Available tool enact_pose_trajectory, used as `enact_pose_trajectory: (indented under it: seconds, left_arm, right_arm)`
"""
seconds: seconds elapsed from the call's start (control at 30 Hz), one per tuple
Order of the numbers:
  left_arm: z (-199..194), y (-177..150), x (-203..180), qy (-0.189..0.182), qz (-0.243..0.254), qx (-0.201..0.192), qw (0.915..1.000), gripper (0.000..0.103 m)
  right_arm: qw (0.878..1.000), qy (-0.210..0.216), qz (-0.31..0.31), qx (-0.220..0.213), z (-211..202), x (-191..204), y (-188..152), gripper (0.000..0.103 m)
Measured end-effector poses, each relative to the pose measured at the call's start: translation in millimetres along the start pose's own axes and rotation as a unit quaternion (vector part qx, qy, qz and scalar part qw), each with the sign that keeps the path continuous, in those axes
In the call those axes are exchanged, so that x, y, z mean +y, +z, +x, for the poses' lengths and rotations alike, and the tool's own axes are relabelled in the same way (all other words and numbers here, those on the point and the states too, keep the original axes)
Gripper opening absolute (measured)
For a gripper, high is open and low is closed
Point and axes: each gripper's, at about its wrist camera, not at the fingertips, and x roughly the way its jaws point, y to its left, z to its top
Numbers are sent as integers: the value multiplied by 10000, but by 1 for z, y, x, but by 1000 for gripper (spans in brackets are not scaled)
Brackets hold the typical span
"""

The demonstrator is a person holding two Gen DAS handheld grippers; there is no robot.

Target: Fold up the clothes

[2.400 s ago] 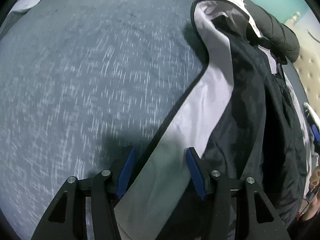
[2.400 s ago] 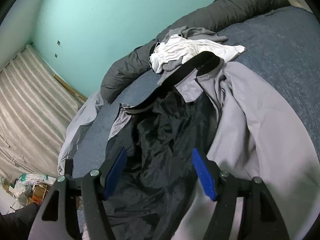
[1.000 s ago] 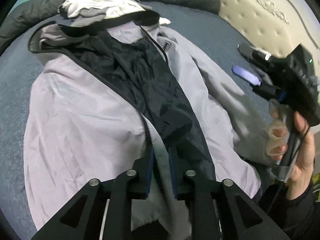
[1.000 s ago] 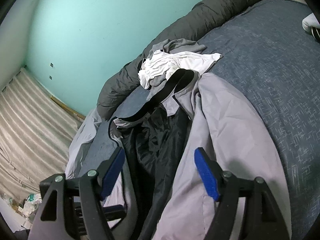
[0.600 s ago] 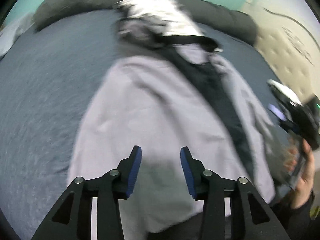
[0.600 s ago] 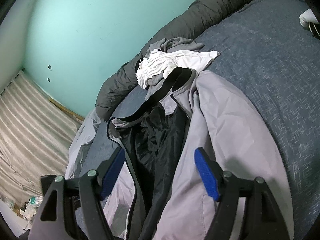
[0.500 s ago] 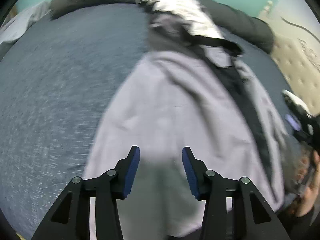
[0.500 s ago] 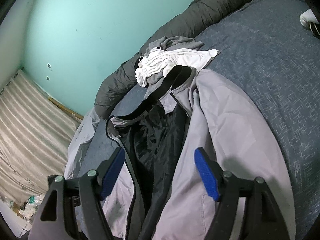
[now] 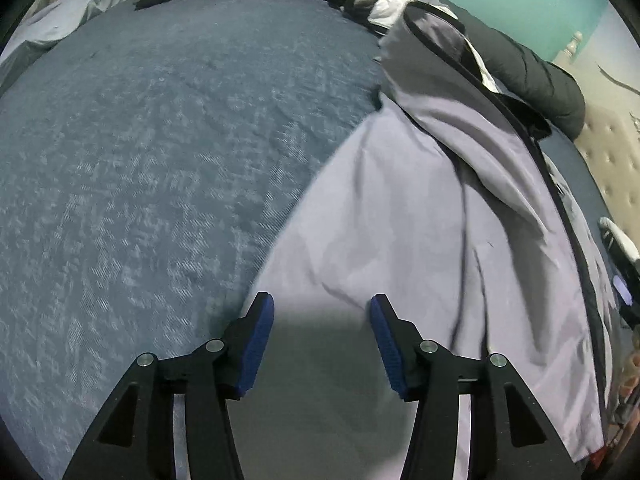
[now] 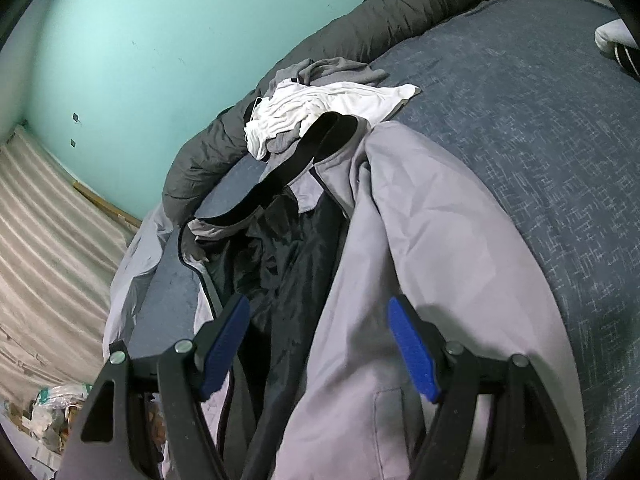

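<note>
Folding a grey jacket (image 9: 420,216) spread on a blue bed (image 9: 140,140), both grippers poised above it with nothing held.

Left gripper (image 9: 322,320) hangs over the jacket's near panel, its jaws opening with only loose cloth beneath them, likely so the panel lies flat across the middle. Right gripper (image 10: 320,340) has wide jaws over the opposite grey panel, empty, seemingly placed to take that side next. The black lining (image 10: 280,264) shows down the centre. A white garment (image 10: 320,106) sits bunched by the collar, against a dark duvet (image 10: 360,32).
</note>
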Motion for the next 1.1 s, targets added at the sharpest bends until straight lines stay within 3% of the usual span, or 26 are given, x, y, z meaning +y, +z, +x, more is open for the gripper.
enact_pose_trajectory:
  seconds: [0.1, 0.37, 0.73, 0.77, 0.8, 1.0, 1.1]
  left_arm:
    - [3, 11, 5, 105, 99, -61, 9999, 62]
    - [19, 28, 7, -24, 234, 17, 9997, 72]
    - [34, 27, -2, -40, 412, 72, 9991, 72]
    - [34, 26, -3, -40, 449, 84, 9989, 69]
    - [34, 26, -4, -73, 464, 114, 9988, 56]
    - [28, 23, -10, -118, 725, 253, 9970, 3]
    - [8, 30, -9, -42, 833, 108, 9965, 3]
  right_arm:
    - [10000, 12, -22, -30, 0, 1, 1, 73]
    - [10000, 29, -59, 9, 7, 6, 1, 73]
    - [10000, 43, -28, 22, 8, 4, 1, 73]
    - [10000, 44, -21, 25, 8, 4, 1, 73]
    - [10000, 44, -14, 28, 8, 3, 1, 73]
    - [10000, 70, 8, 29, 8, 2, 2, 73]
    - [10000, 82, 6, 19, 8, 3, 2, 73]
